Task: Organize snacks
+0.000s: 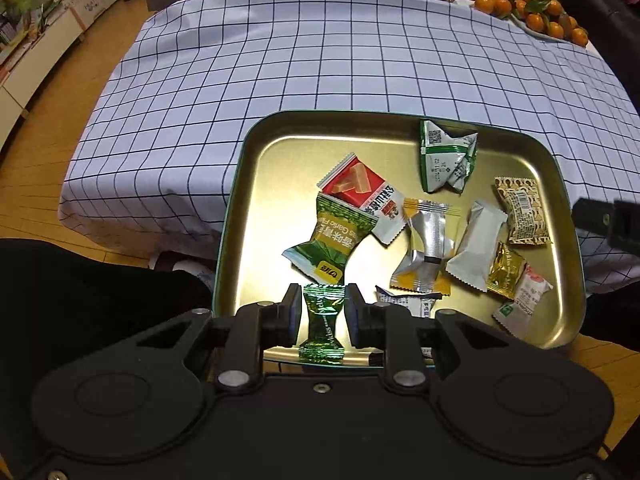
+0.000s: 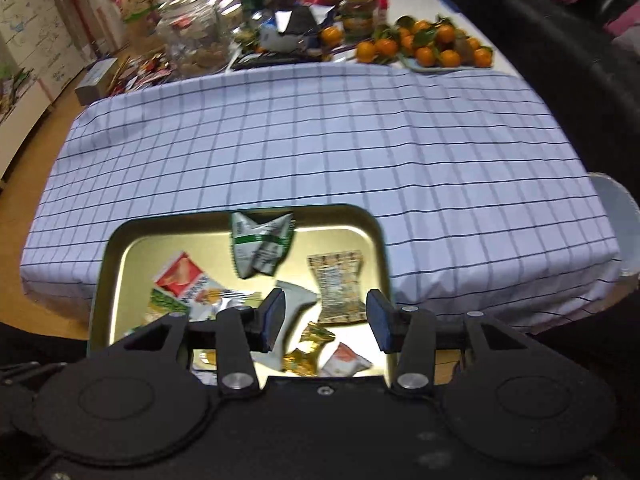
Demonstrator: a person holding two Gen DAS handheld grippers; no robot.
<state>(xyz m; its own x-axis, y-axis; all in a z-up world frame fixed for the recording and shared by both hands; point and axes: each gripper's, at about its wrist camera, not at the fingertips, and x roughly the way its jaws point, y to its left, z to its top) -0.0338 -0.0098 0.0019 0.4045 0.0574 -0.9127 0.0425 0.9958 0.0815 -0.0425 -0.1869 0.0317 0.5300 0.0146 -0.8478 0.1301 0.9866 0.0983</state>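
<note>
At the lower centre of the left view, the left gripper (image 1: 322, 308) brackets a green candy (image 1: 322, 322) over the tray (image 1: 240, 184), contact unclear. The right gripper (image 2: 326, 316) gapes, empty. The slick foil could slip out sideways.

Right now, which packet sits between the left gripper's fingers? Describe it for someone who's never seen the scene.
Find the gold tray on the checked tablecloth. At its near edge, between the left gripper fingers, is a small green candy. It is the only shiny dark-green foil twist-wrap, narrow-waisted, smaller than the flat packets.
</note>
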